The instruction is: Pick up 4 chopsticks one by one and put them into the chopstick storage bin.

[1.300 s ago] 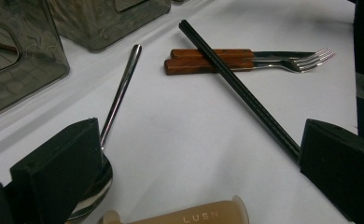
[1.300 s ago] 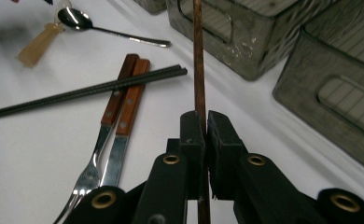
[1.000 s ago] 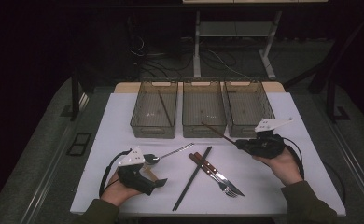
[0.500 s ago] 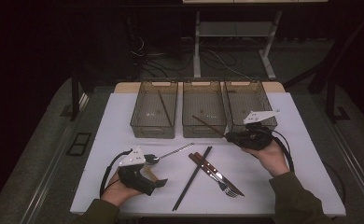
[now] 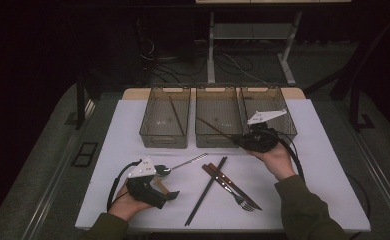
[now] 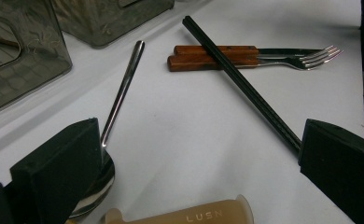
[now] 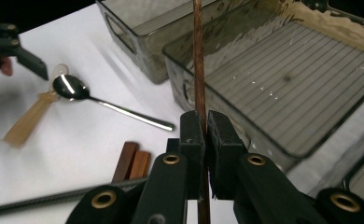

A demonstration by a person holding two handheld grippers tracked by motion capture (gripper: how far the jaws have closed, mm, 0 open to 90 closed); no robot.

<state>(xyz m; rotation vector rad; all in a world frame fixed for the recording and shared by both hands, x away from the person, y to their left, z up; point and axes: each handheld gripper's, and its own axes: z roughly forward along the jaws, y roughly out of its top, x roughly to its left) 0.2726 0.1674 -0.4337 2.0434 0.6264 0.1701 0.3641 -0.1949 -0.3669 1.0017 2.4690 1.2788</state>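
A thin, reddish-brown wooden chopstick (image 7: 199, 60) sits clamped between the pads of the right tool (image 5: 244, 140), its shaft running straight and bare from the pinch out over the middle bin (image 5: 218, 129) of three smoky, see-through bins at the table's (image 5: 328, 165) twelve o'clock side. In the high view the stick slants from the tool toward ten o'clock, crossing the bin's near wall. The right tool's jaws are drawn together on the stick, with almost no gap left between them.

At about seven o'clock on the white table the left tool (image 5: 169, 194) rests low in the person's hand, its jaws standing wide apart and clamping nothing. A steel spoon (image 6: 119, 100) lies just beside its left pad, the bowl partly hidden beneath it, and a tan handle (image 6: 185, 218) stamped with letters lies between the jaws at the bottom edge of the left gripper view.

Near the table's centre a pair of black chopsticks (image 6: 245, 86) lies across two wood-handled forks (image 6: 259, 57). The left bin (image 5: 165, 125) holds another thin stick.
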